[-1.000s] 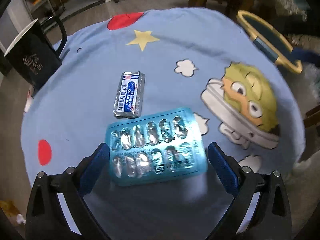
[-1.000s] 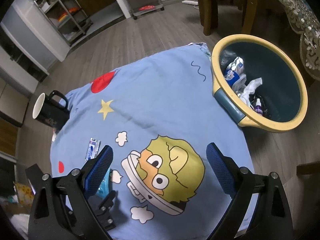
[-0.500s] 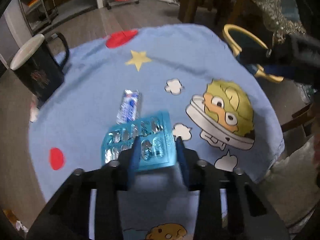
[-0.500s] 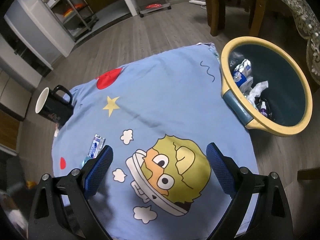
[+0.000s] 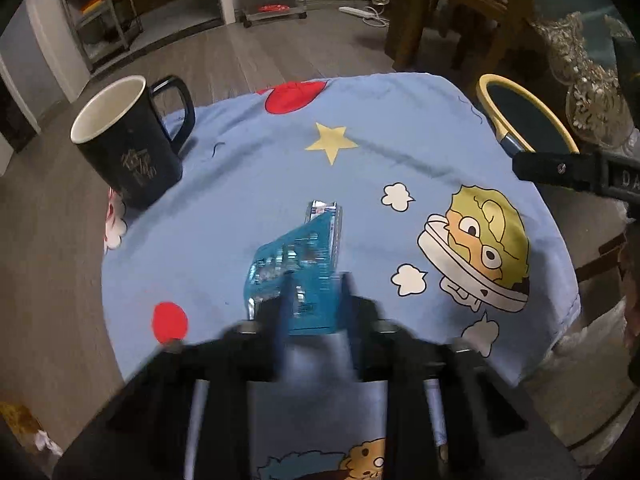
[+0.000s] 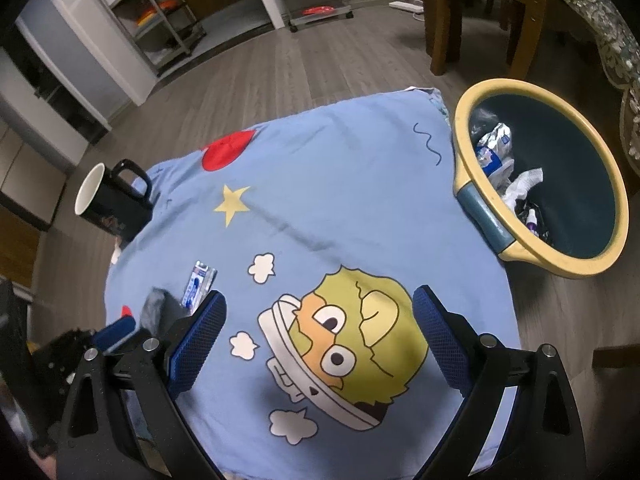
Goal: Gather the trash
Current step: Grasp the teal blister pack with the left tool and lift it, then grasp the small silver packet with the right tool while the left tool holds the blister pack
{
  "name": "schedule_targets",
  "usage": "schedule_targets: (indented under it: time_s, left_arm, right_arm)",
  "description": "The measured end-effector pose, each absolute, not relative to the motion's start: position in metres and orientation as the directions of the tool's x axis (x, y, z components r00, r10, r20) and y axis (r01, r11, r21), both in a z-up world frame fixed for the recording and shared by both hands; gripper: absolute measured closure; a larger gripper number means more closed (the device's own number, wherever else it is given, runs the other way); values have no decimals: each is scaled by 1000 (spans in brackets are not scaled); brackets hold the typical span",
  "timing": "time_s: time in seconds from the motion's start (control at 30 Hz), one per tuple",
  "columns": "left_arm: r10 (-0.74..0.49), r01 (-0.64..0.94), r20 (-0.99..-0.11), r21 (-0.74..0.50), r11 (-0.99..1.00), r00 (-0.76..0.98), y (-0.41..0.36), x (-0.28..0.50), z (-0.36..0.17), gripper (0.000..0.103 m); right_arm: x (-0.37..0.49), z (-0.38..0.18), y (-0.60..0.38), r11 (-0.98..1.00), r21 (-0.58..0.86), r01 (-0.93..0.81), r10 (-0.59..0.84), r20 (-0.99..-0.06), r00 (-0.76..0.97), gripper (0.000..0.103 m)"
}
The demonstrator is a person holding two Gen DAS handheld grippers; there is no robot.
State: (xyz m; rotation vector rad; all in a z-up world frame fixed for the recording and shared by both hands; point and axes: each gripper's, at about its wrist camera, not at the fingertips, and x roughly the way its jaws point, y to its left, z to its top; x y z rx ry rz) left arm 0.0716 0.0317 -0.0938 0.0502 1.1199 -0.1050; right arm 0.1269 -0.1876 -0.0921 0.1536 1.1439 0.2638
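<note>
A blue blister pack (image 5: 304, 264) is lifted off the blue cartoon cloth (image 5: 248, 184), bent upward between the fingers of my left gripper (image 5: 316, 294). The jaws are closing, and the pads press on the pack's near end. Just beyond it, a small silver and blue wrapper (image 5: 325, 209) lies flat on the cloth; it also shows as the wrapper (image 6: 199, 288) in the right wrist view. My right gripper (image 6: 320, 320) hangs open over the cartoon face with nothing between its fingers. The yellow-rimmed bin (image 6: 472, 200) stands at the cloth's right edge and holds crumpled trash.
A black mug (image 5: 128, 152) with a white inside stands at the cloth's far left edge. The bin rim (image 5: 486, 82) shows at the right in the left wrist view. Chair legs (image 6: 440, 28) and metal shelves (image 6: 160, 20) stand on the wooden floor behind.
My left gripper has shut from wide open onto the blister pack and risen with it. The pack now tilts up off the cloth. The right gripper has stayed put.
</note>
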Motion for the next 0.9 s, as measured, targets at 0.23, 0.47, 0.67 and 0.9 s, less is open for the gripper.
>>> schedule_targets:
  time_s: [0.23,0.47,0.67,0.9]
  left_arm:
    - [-44,8,-887,-45,999,460,69,78,-74,98]
    - [-85,-15,-893,-102,995,441,79,79,-80,96]
    - [-26,-14,-916,-34,999,400,77,85,-95,92]
    - [-61,-6,-881,-72,997,469,81,87,-74,93]
  right_arm:
    - [127,-93,-184,957,254,-142,290,-877,382,9]
    - [126,-93,-181,957,249,-148,287,-879,380,9]
    - [125,-95,-178,957,241,-160,285,-882,374,9]
    - [123,-101,-157,939,270,-212,332,-870,365,9]
